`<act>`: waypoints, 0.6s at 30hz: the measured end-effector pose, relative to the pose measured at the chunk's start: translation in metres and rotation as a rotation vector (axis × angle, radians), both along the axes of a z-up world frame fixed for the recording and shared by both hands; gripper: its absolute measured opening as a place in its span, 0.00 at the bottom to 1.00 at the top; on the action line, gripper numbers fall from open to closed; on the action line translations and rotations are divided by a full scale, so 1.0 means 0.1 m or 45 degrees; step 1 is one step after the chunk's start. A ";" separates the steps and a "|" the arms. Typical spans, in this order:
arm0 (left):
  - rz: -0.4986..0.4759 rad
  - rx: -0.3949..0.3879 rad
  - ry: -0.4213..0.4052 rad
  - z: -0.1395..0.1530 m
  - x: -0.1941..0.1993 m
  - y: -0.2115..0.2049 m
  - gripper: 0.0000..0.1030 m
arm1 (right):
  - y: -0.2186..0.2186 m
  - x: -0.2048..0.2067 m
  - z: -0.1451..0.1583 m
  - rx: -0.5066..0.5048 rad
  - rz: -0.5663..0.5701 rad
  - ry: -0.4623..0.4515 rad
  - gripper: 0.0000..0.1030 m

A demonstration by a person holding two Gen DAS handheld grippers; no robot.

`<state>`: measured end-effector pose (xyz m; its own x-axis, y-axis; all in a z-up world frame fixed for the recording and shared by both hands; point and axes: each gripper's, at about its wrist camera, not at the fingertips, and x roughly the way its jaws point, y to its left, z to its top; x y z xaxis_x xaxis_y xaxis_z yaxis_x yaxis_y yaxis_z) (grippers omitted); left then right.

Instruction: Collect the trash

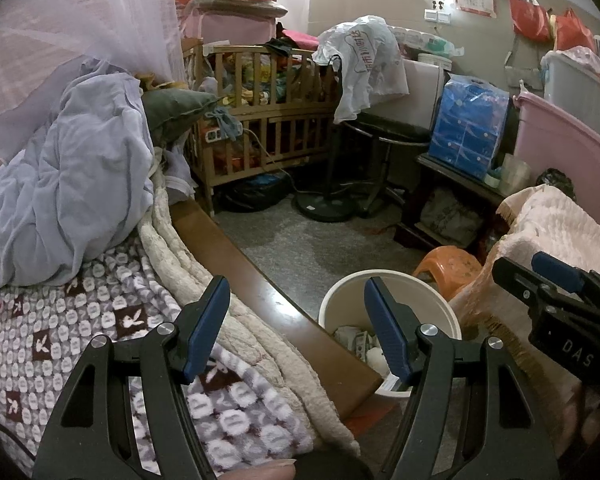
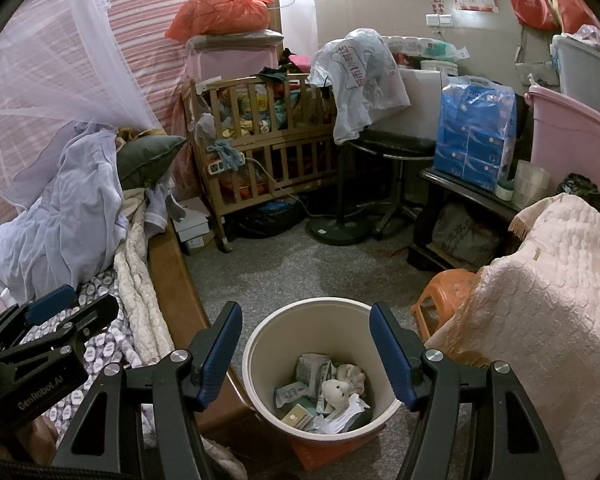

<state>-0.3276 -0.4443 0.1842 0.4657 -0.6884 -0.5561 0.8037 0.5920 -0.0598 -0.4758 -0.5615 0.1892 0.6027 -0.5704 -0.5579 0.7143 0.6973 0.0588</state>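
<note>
Bin [image 2: 256, 344] on the floor already holds wrappers and crumpled paper [image 2: 324, 396]. Left gripper [image 1: 296, 328] and right gripper [image 2: 306, 354] both gape, empty. No loose trash visible; task looks near finished.

I'm in a cluttered home bedroom: a bed [image 1: 80, 320] with patterned blanket lies left of my claws, a wooden crib [image 2: 260, 136] stands ahead, mosquito netting [image 2: 40, 100] hangs upper left.
</note>
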 end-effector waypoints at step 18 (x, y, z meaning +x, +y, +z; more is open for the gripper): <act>-0.020 0.009 0.000 -0.01 -0.01 0.01 0.67 | -0.02 0.01 -0.01 0.009 -0.005 0.005 0.62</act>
<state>-0.3283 -0.4429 0.1829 0.4552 -0.6916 -0.5607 0.8127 0.5800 -0.0556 -0.4751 -0.5632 0.1880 0.5983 -0.5690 -0.5642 0.7174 0.6940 0.0608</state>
